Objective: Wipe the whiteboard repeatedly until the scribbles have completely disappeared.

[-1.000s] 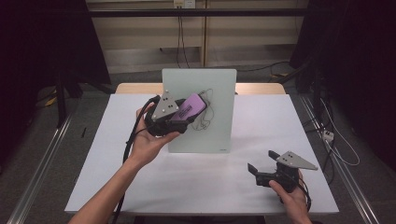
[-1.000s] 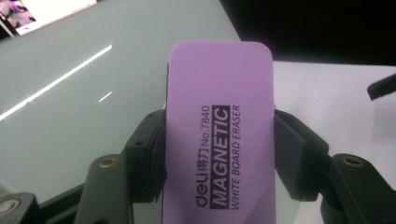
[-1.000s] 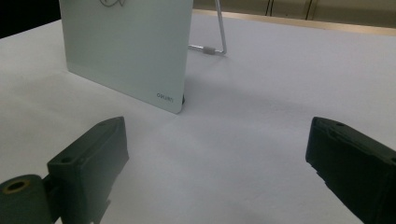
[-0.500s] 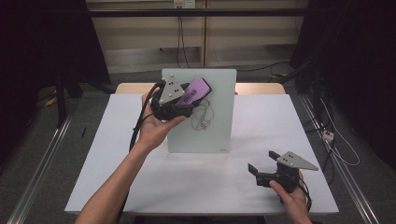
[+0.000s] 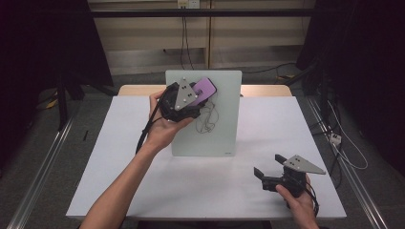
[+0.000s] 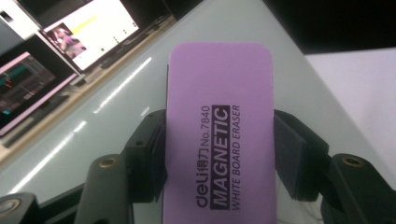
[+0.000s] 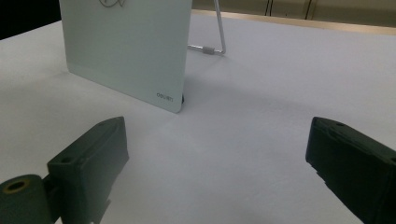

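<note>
The left gripper (image 5: 191, 98) is clamping the purple eraser (image 6: 219, 135) by its long sides, pressing it flat to the whiteboard (image 5: 224, 129) at upper centre, likely for wiping the scribble (image 5: 207, 117); the right gripper (image 5: 272, 174) is idling wide apart on the bench (image 5: 119, 143), lower right

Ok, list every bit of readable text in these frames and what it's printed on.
"deli No.7840 MAGNETIC WHITE BOARD ERASER", with unreadable characters after "deli": purple eraser, clamped in the left gripper.
Small logo, looks like "deli": whiteboard, lower corner.
Monitor text: too blurred.
</note>
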The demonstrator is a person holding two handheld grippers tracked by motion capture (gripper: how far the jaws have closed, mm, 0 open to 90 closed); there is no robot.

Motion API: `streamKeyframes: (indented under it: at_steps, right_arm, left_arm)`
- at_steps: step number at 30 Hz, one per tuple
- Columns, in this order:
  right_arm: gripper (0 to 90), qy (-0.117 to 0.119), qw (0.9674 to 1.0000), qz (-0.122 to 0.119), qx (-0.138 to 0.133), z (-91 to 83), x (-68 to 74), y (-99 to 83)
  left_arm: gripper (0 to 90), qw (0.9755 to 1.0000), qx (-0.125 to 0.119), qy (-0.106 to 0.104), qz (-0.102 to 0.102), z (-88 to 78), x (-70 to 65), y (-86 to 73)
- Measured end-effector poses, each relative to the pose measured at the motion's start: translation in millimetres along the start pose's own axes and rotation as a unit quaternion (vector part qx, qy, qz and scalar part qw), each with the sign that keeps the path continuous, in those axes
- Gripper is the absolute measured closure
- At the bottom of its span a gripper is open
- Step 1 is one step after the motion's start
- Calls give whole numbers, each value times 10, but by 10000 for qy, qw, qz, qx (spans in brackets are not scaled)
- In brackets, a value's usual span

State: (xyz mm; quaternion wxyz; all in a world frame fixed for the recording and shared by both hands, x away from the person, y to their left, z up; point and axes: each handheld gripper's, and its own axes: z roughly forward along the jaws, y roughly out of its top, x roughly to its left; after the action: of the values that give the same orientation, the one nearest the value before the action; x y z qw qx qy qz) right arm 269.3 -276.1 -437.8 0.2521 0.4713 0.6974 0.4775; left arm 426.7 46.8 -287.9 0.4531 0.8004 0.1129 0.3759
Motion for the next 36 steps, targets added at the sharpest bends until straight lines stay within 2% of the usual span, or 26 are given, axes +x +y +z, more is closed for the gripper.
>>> streamKeyframes:
  at_steps: [2,4,16,19,36]
  right_arm:
    - [56,0,10000,-18,-4,1,1,0]
    - [56,1,10000,-19,0,0,3,0]
    - [57,-14,10000,-24,3,7,5,1]
    - [57,-16,10000,-20,-3,7,2,0]
    - [56,-4,10000,-22,0,6,5,0]
  left_arm:
    - [412,9998,34,90,192,12,-33,8]
    - [413,9996,31,111,241,22,-47,11]
    - [413,9998,24,104,178,41,-58,13]
    - [413,9997,52,135,217,49,-73,17]
    - [412,9993,130,-167,313,152,-245,-28]
